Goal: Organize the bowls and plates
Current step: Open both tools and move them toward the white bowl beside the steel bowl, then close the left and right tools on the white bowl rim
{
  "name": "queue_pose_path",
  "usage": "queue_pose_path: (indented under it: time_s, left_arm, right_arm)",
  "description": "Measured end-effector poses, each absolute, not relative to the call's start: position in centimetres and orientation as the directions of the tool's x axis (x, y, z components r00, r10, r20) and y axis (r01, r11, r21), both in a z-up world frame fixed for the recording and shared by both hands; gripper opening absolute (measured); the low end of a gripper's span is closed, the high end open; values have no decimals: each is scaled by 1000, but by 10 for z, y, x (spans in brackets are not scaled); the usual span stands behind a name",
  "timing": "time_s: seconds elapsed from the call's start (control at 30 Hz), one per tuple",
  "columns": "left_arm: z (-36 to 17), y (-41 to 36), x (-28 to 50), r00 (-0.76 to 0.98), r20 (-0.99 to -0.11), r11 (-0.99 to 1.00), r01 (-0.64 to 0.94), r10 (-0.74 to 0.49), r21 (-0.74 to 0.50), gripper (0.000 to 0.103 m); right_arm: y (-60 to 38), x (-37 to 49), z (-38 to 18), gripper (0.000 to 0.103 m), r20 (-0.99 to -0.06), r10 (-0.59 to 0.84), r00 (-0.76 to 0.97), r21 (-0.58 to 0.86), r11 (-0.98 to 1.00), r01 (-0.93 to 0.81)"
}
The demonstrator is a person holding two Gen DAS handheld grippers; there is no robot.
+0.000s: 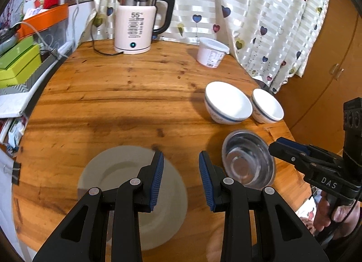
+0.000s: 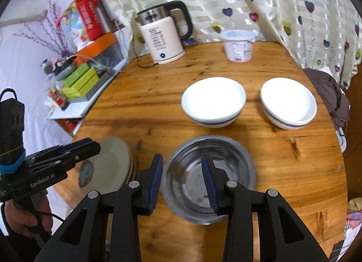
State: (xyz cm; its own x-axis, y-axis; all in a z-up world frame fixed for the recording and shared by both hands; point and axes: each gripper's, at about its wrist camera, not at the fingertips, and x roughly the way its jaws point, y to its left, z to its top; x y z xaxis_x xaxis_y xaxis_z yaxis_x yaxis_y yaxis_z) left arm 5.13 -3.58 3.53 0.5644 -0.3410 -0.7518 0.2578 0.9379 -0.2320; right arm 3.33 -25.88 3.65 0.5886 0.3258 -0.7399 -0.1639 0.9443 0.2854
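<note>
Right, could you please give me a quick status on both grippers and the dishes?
Left gripper open over grey plate stack. Right gripper open, fingers straddling round steel bowl's near rim. Two white blue-banded bowls untouched. Nothing blocking.

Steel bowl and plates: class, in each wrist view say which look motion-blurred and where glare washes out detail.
Left wrist view: the steel bowl and plate are smeared, the kettle sharp. Right wrist view: the steel bowl and the plates have blurred rims; glare blanks the interiors of both white bowls.

Grey plates [image 1: 108, 171] stacked at left, steel bowl [image 2: 210, 178] beside, 2 white blue-banded bowls [image 2: 213, 101] behind, all upright.
</note>
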Motion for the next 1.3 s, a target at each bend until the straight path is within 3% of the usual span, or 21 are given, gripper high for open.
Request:
queue_pose_path:
  time_s: [0.23,0.63,1.3]
  left_arm:
    - [36,-58,73,541,-757,926,286,-368,-246,34]
    - [32,-88,117,509,-768,917,294,-388,-269,34]
    - [5,-129,176,454,-797,913,274,-399,-301,34]
  right_arm:
    - [-278,48,34,34,-740,308,599,295,948,-123]
    - [-309,83,25,23,-744,276,609,318,947,-41]
    - [-325,135,1,22,-762,287,581,351,936,-2]
